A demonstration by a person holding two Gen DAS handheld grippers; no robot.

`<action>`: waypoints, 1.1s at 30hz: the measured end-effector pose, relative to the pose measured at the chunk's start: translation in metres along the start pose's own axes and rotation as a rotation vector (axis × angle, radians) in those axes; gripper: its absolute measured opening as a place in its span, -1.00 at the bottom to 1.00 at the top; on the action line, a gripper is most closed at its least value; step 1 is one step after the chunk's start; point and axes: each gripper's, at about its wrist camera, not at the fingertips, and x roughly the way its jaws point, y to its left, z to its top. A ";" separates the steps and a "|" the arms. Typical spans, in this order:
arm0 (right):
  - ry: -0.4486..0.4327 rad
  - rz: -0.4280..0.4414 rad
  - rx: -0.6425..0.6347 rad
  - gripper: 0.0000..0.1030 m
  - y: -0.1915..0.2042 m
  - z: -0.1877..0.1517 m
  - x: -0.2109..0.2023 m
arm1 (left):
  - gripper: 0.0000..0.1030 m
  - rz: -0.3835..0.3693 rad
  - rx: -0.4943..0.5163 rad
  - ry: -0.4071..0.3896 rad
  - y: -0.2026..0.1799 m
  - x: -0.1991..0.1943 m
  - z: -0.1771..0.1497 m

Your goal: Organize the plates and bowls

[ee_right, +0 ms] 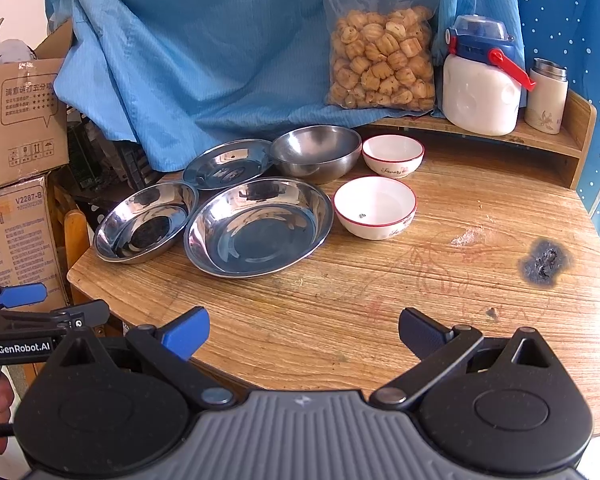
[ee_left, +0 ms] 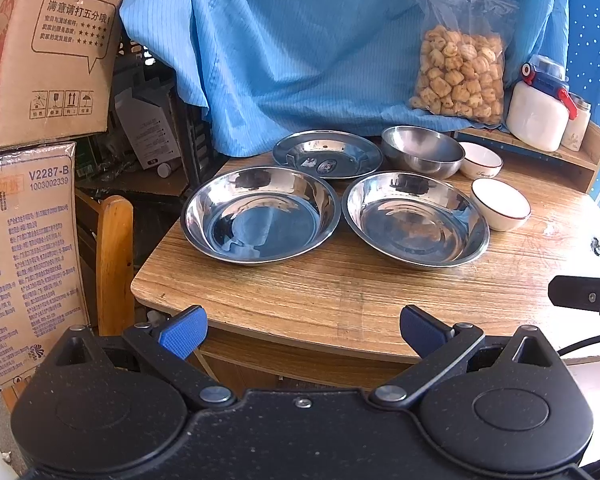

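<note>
Both claws hover low over the near edge of the wooden counter, each with its blue-padded fingers spread wide apart and empty: the left claw at bottom centre of its view, the right claw likewise. The left claw's side, at lower left of the right view, reads "GenRobot.AI". Mid-frame sit three steel plates, a steel bowl and two white red-rimmed bowls. A cardboard box at left reads "V2287-B".
</note>
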 end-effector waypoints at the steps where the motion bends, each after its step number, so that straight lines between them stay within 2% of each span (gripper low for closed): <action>1: 0.002 0.000 0.000 1.00 0.000 0.000 0.001 | 0.98 -0.001 -0.001 0.001 0.001 0.001 0.000; 33: 0.026 -0.004 0.006 1.00 0.000 0.006 0.009 | 0.98 -0.008 0.005 0.034 0.000 0.013 0.007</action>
